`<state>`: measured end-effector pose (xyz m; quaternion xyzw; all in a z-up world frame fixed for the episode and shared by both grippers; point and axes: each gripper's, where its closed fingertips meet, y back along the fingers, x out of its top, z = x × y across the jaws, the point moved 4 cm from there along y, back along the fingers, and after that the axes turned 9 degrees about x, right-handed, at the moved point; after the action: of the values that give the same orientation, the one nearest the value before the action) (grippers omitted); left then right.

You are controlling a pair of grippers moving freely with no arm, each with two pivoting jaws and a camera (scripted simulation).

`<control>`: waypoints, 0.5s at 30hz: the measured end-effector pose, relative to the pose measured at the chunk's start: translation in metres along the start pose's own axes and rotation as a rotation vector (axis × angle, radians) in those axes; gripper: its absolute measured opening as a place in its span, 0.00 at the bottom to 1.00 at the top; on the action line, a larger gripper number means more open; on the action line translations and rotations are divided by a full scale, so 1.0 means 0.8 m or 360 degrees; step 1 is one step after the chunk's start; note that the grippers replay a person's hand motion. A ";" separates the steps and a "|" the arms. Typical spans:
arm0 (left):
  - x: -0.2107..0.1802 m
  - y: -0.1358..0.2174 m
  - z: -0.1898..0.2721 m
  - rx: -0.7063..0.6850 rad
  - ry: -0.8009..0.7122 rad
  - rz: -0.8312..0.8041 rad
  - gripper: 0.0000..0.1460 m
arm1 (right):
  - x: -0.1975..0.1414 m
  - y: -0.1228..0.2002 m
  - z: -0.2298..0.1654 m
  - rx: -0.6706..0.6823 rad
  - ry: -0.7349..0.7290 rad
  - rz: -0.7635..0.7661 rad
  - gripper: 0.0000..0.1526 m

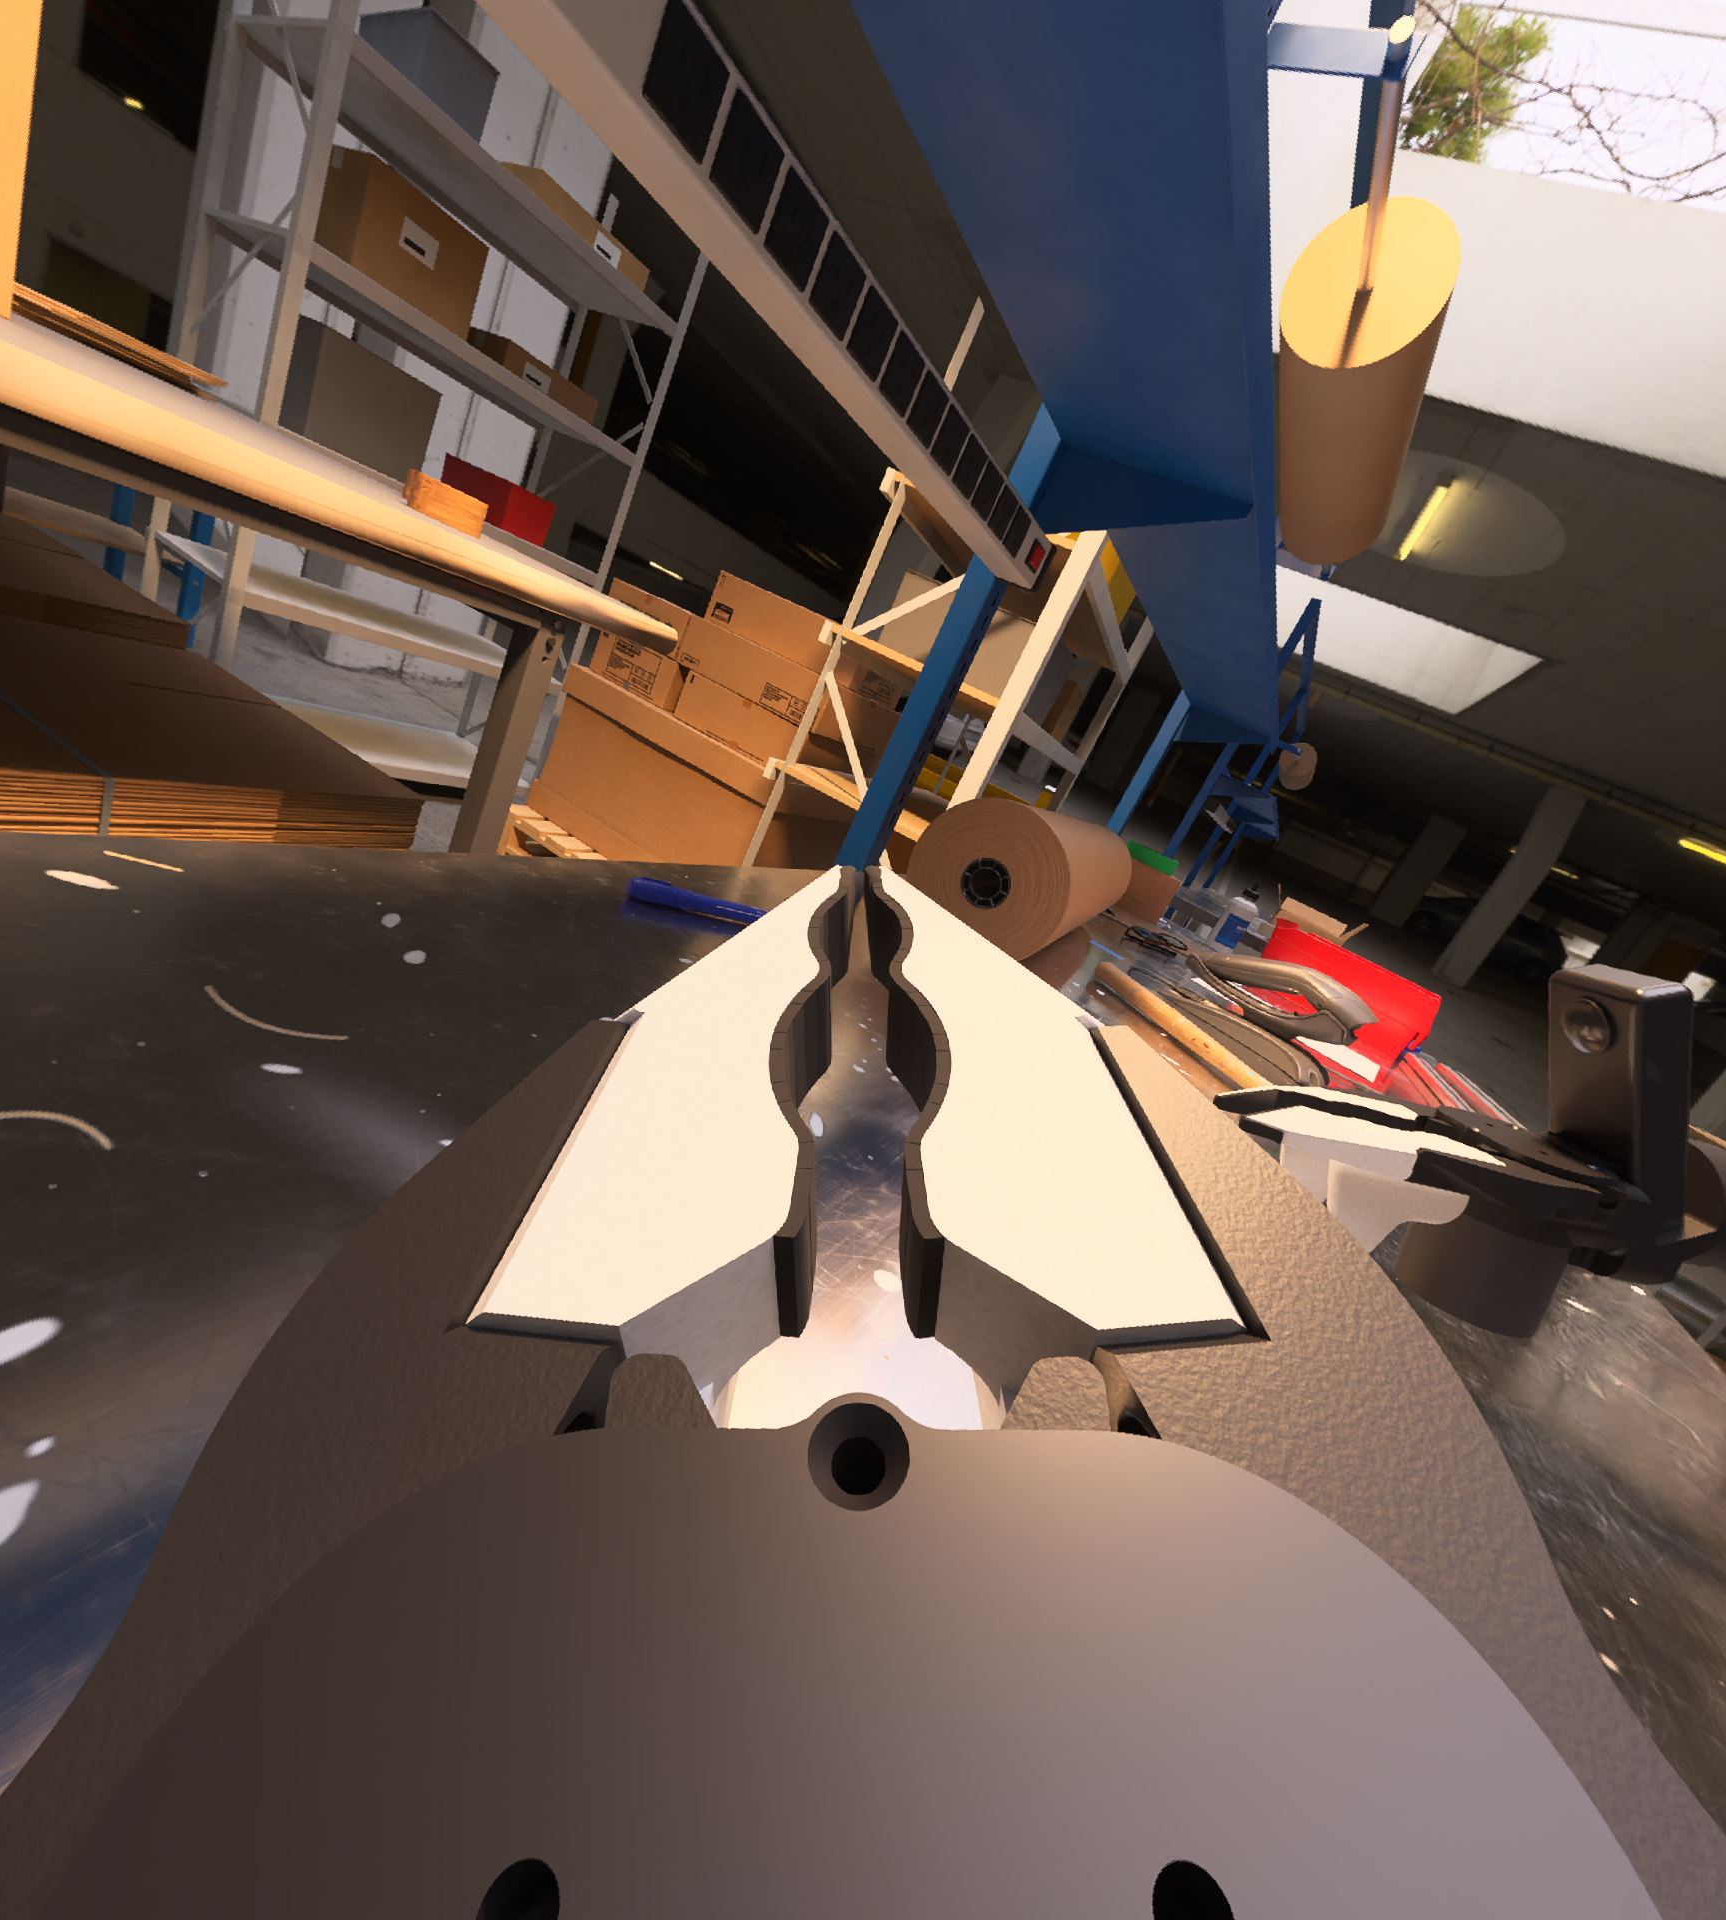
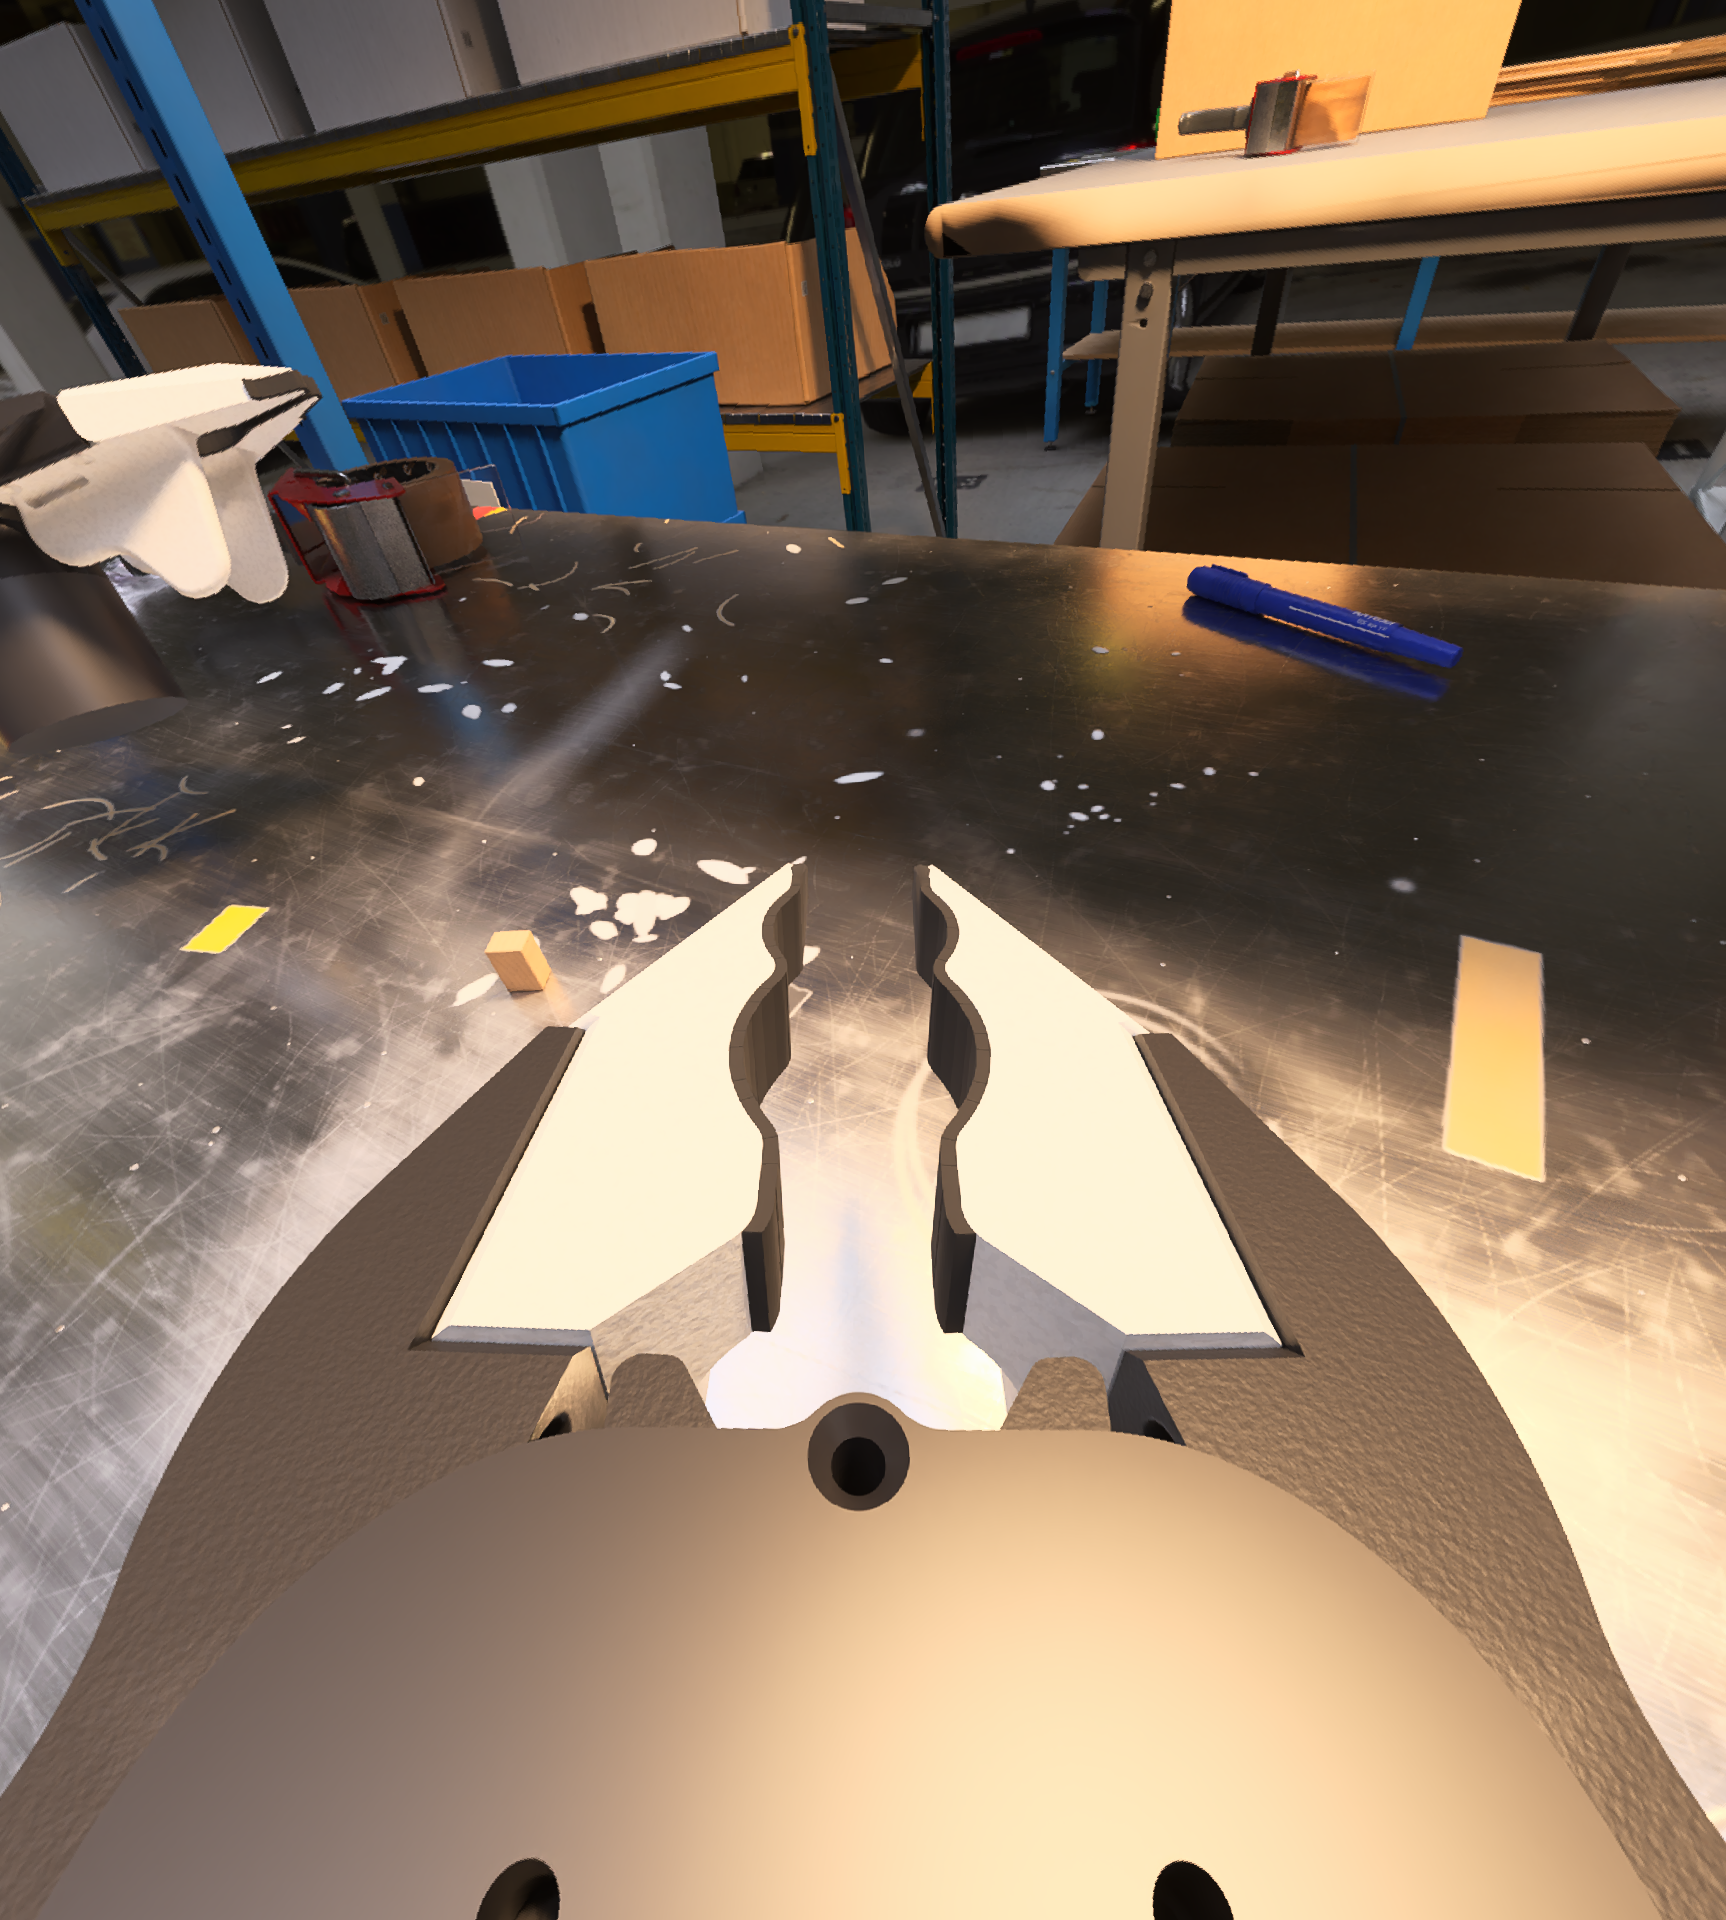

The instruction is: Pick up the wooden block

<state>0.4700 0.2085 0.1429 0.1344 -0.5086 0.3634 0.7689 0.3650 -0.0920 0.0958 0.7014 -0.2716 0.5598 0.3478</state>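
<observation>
Your wooden block (image 2: 518,959) is a small pale-tan cube, lying left of centre in the right wrist view on the scratched metal table (image 2: 1202,831), just beside the left fingertip of your right gripper (image 2: 859,868), which is spread and empty. Your left gripper (image 1: 861,873) is clenched on nothing. The blue bin (image 2: 568,426) beyond the table looks empty, though its floor is hidden
</observation>
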 end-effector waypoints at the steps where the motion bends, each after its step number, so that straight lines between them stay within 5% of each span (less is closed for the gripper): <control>1: 0.000 0.000 0.000 0.0001 0.0002 -0.0002 0.01 | 0.000 0.000 0.000 0.0001 -0.0001 -0.0001 0.13; 15: -0.002 0.000 -0.002 0.0007 0.0006 -0.0008 0.01 | -0.001 0.000 0.002 -0.0001 -0.0010 -0.0009 0.13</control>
<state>0.4712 0.2087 0.1410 0.1366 -0.5059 0.3628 0.7706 0.3657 -0.0929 0.0950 0.7038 -0.2710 0.5564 0.3488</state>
